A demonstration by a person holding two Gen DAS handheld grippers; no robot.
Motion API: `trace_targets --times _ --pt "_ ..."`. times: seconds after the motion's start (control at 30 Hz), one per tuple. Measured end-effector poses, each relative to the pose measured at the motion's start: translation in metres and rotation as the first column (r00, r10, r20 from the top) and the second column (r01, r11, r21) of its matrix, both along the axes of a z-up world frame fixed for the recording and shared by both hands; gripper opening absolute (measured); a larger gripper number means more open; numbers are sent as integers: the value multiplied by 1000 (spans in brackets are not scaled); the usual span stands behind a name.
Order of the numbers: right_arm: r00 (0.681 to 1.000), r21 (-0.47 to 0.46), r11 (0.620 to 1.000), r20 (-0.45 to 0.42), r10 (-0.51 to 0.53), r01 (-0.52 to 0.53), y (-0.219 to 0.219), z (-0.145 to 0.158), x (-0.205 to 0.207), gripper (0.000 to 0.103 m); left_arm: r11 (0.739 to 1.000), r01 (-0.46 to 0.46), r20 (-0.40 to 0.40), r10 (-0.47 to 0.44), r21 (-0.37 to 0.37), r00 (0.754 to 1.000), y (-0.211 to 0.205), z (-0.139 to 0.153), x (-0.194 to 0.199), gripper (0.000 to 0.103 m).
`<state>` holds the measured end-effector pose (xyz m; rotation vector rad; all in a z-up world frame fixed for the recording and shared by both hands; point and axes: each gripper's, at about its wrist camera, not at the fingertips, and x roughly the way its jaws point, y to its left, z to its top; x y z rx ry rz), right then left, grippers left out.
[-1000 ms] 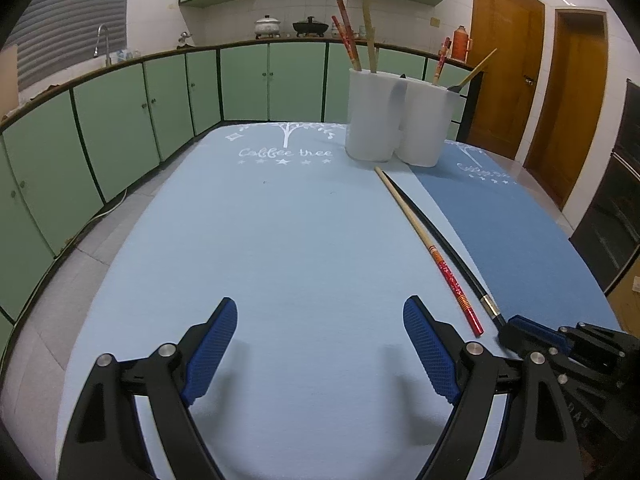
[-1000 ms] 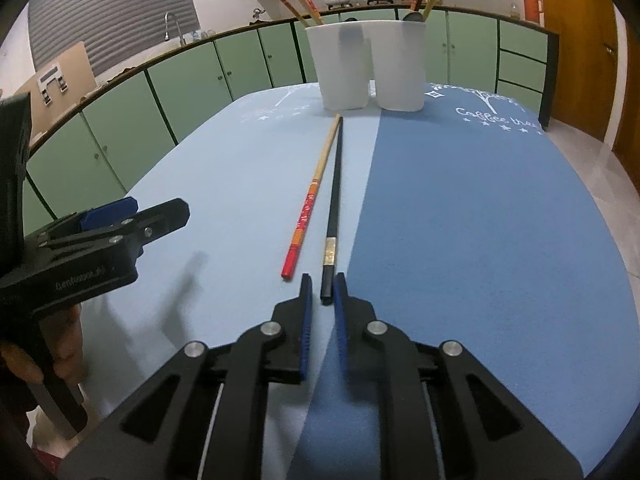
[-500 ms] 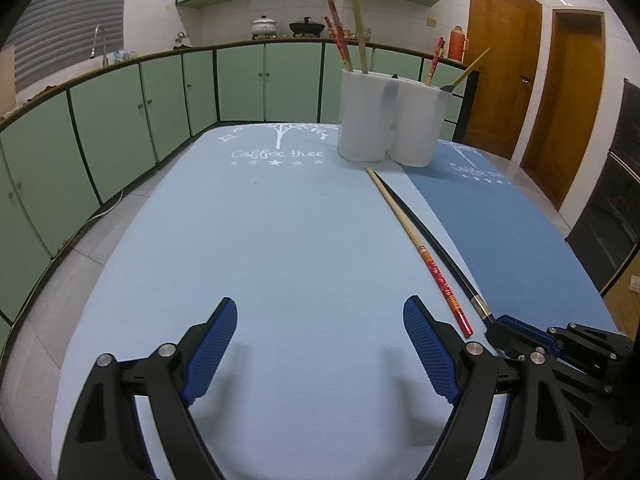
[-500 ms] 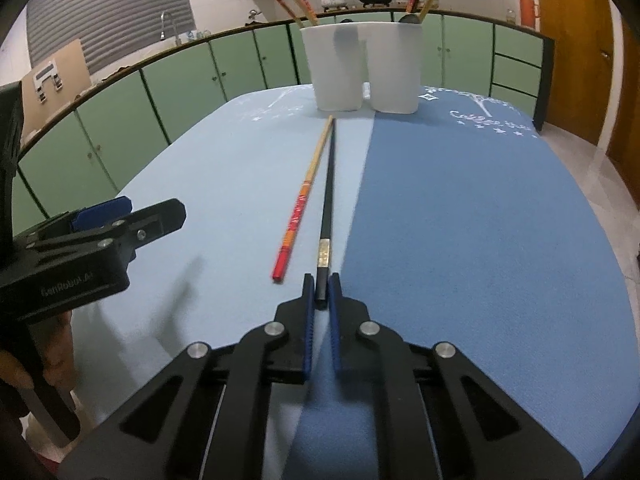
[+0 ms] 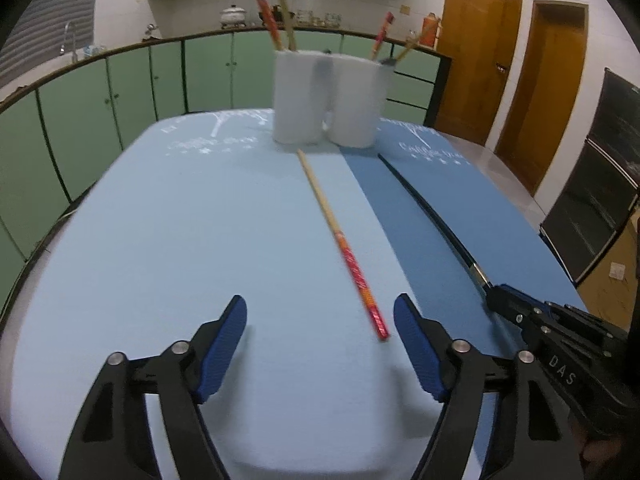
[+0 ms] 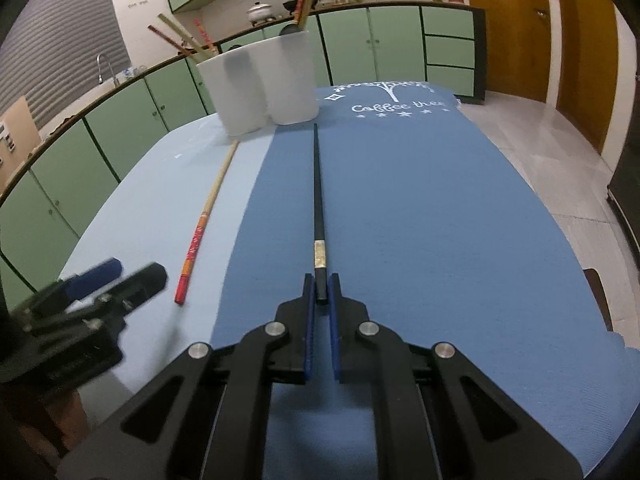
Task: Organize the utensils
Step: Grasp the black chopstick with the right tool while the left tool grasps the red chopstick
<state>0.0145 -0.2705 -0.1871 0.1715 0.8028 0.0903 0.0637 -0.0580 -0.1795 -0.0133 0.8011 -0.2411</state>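
Observation:
My right gripper [image 6: 321,294] is shut on the near end of a black chopstick [image 6: 317,196], which points toward two white holders [image 6: 260,84]; both also show in the left wrist view, the gripper [image 5: 496,298] at the right and the chopstick [image 5: 428,204]. A wooden chopstick with a red end [image 5: 340,236] lies on the light blue mat, its red tip between my left gripper's open fingers; it also shows in the right wrist view [image 6: 204,220]. My left gripper [image 5: 320,320] is open and empty. The holders [image 5: 324,98] hold several utensils.
The table carries a light blue mat [image 5: 180,220] and a darker blue mat [image 6: 420,208] side by side. Green cabinets [image 5: 100,92] and a counter run behind the table. Wooden doors [image 5: 476,40] stand at the right.
My right gripper has carried the black chopstick away from the wooden one, onto the dark mat. My left gripper has moved right, so the red tip now sits between its fingers.

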Motion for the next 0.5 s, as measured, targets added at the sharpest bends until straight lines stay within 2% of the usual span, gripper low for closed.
trace_targets --times 0.1,0.37,0.5 --pt "1000 2 1000 5 2 -2 -1 0 1 6 1000 -9 -29 9 -4 1000 -8 -9 5 60" --pt "1000 13 1000 13 5 -5 -3 1 3 6 999 -45 -22 45 5 999 -17 -10 5 55" --pt "999 -6 1000 31 11 -11 -2 5 4 6 997 -62 -9 63 46 998 -25 -11 3 42"
